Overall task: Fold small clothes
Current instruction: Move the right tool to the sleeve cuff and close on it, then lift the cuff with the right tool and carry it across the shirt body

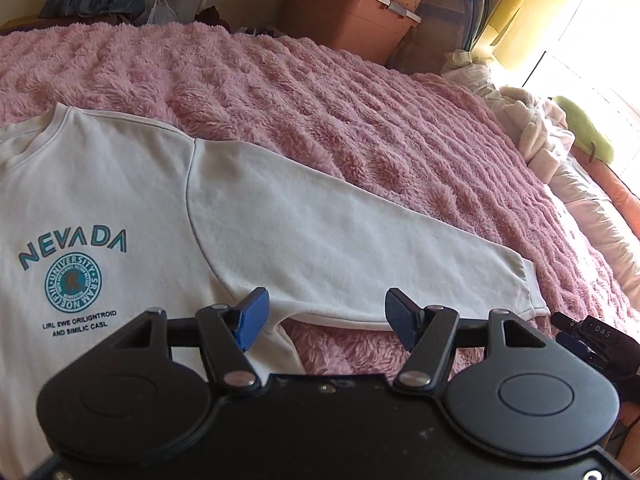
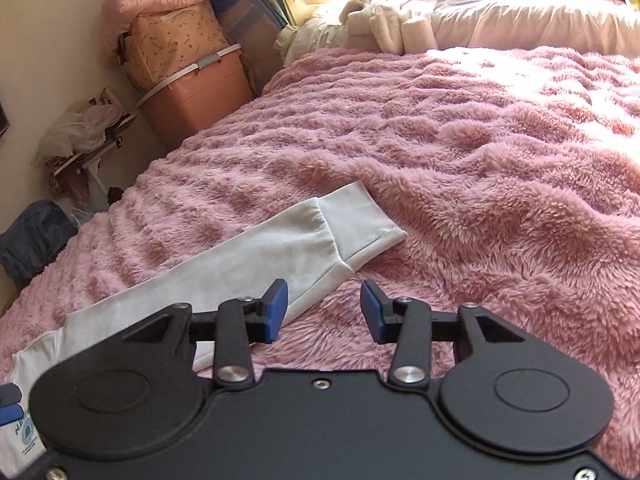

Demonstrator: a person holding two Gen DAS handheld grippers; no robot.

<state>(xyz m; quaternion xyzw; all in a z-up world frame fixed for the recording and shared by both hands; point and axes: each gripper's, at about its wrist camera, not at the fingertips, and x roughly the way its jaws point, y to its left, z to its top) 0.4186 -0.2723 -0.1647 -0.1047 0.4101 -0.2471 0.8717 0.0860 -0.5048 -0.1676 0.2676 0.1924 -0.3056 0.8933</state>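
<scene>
A white sweatshirt (image 1: 120,200) with a teal "NEVADA" print lies flat, front up, on the pink fluffy blanket (image 1: 360,120). Its long sleeve (image 1: 340,240) stretches out to the right, and its cuff (image 2: 360,224) shows in the right wrist view. My left gripper (image 1: 326,320) is open and empty, hovering over the sleeve's lower edge near the armpit. My right gripper (image 2: 324,312) is open and empty, just below the sleeve near the cuff, its left fingertip (image 2: 276,312) over the sleeve's edge. The right gripper also shows at the right edge of the left wrist view (image 1: 592,340).
The blanket (image 2: 480,160) covers the bed. A pink storage box (image 1: 344,16) and stacked bags (image 2: 172,48) stand by the wall beyond the bed. White and peach bedding (image 2: 400,28) with a green cushion (image 1: 584,128) lies at the bed's sunlit end.
</scene>
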